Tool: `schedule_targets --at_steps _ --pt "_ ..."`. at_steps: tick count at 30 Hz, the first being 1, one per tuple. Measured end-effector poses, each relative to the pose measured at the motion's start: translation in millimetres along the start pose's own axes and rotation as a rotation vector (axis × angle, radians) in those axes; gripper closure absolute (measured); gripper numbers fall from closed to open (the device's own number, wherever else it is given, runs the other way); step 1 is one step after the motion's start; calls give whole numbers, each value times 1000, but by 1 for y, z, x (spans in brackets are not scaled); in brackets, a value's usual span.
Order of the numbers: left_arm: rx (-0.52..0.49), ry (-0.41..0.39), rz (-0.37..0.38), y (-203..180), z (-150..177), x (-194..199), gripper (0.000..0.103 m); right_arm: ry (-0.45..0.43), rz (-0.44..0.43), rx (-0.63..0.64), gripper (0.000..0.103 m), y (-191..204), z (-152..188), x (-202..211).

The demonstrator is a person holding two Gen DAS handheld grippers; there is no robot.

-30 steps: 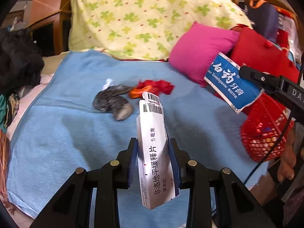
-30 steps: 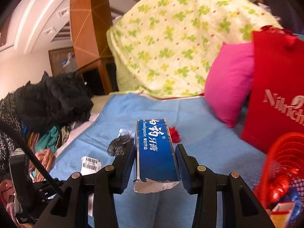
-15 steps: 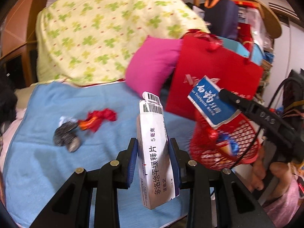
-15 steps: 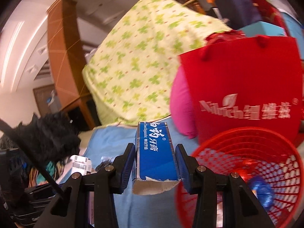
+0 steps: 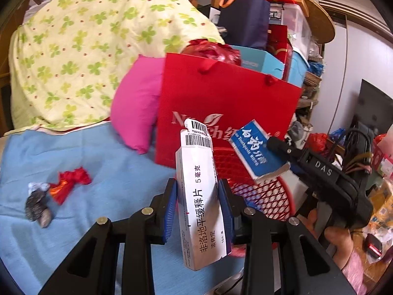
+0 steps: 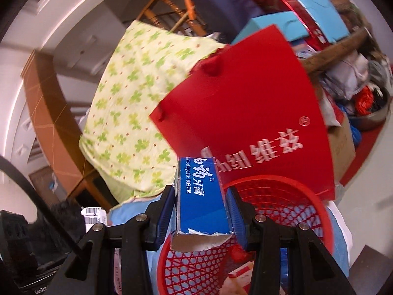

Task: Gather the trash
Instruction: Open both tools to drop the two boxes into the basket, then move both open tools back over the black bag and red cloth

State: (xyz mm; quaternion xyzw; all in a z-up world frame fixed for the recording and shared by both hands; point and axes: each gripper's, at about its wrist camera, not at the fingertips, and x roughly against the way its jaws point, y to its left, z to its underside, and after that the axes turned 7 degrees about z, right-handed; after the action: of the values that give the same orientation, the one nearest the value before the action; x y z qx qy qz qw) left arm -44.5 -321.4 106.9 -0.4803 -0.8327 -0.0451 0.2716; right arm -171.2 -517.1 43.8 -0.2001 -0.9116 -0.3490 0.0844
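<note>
Your left gripper (image 5: 197, 204) is clenched on a white medicine box (image 5: 200, 206), held upright above the blue blanket (image 5: 118, 172) just short of the red basket (image 5: 267, 196). Your right gripper (image 6: 200, 211) grasps a blue toothpaste box (image 6: 200, 196), torn end toward the camera, over the basket's rim. Behind the basket stands a red bag (image 5: 221, 103). A red wrapper (image 5: 70, 184) and grey scraps (image 5: 36, 205) lie on the blanket
</note>
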Motion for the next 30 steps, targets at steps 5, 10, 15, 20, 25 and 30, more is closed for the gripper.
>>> schedule_targets --at_steps 5,10,15,20,25,30 --pt "5 16 33 -14 -6 -26 64 8 16 -73 54 -21 -6 0" --pt "11 39 28 -19 -6 -49 47 54 14 -114 41 -25 -6 -6" --pt "-2 50 2 -11 7 -47 45 37 0 -102 39 -19 -6 -5" --pt "-1 56 -54 15 24 -27 45 8 -32 -23 39 7 -1 -2" --pt "57 64 -141 57 49 -1 45 -13 -103 46 39 38 7 -1" --pt "127 75 -269 107 79 32 45 -13 -189 109 39 73 21 -3"
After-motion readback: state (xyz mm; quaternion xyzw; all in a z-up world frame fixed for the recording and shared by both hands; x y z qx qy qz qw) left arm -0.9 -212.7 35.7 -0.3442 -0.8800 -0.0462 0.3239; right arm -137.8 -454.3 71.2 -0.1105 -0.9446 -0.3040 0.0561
